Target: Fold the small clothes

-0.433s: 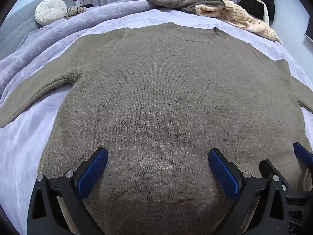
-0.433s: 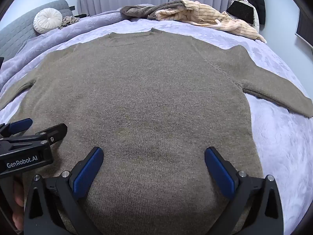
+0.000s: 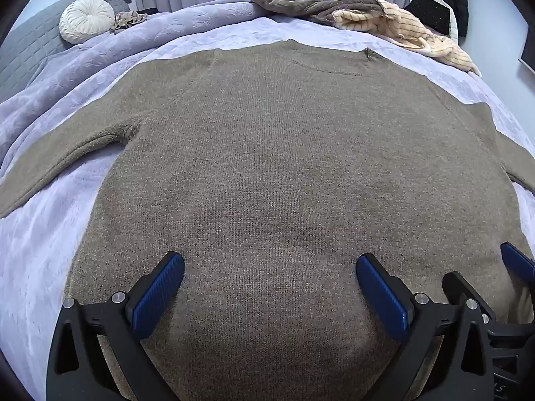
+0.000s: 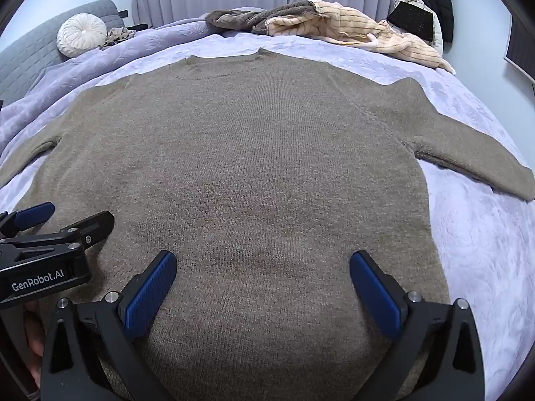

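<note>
You had the brown sweater (image 3: 284, 173) spread flat on the lilac-covered bed (image 3: 43, 254), neckline at the far end, hem at your end, so its long axis ran straight away from both cameras. Both sleeves lay out to the sides: the left sleeve (image 3: 63, 163) slanted off over the bedding, the right sleeve (image 4: 468, 157) did the same on the other side.

Your left gripper (image 3: 269, 295) hung over the lower body of the sweater with its jaws spread wide and nothing between them; whether its fingertips brushed the knit, the views did not settle. Your right gripper (image 4: 262, 292) stood just beside it, equally wide open and empty, over the same lower stretch and pitched downward.

Neither gripper was near a sleeve or a side edge. By my reading, the fold had not begun, and each sleeve lay outward and ahead of its own-side gripper. The left gripper was the nearer one for the left sleeve, the right for the right.
</note>
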{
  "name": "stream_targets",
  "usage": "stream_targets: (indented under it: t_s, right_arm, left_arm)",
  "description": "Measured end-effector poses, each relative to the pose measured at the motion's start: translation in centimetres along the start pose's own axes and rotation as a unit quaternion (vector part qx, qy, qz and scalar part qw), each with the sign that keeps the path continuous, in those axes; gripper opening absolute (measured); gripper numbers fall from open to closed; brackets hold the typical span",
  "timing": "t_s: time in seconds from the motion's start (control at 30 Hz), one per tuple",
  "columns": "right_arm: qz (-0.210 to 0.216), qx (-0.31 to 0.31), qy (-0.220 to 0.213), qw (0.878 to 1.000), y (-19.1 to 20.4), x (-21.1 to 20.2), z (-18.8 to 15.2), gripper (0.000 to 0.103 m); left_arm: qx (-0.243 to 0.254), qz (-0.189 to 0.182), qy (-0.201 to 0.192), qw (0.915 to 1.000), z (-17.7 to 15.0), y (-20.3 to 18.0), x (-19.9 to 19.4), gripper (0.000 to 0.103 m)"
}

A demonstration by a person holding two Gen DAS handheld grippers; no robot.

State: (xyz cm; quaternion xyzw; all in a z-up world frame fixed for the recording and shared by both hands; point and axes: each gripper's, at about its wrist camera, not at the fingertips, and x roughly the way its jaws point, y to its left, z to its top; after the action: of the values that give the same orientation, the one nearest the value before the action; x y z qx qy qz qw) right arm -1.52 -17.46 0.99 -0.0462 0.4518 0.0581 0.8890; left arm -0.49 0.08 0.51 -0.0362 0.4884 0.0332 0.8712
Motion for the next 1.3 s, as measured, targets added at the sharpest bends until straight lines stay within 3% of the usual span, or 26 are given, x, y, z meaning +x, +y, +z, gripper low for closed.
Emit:
stream_targets:
  t_s: [0.4,0.87,1.13,1.3]
  right_arm:
    - [-0.020,-0.005,-0.011,1.000,0.9,-0.6,-0.4,0.103]
    - [0.001,0.008,-0.010,1.000,0.1,-0.5,-0.2,0.103]
    - [0.007,0.009,0.015,1.000,0.0,0.0,0.6,0.103]
    - [0.009,-0.001,0.054,0.998,0.1,0.0,1.2,0.103]
  left_arm:
    - [0.006,0.007,0.003,1.0000,0.2,-0.1,0.2,0.103]
    - [0.000,0.016,0.003,0.9999,0.1,-0.1,0.0,0.103]
    - [-0.003,0.012,0.042,0.9990,0.8,0.1,0.3,0.103]
    - [-0.005,0.003,0.080,0.9968,1.5,0.3,0.7,0.103]
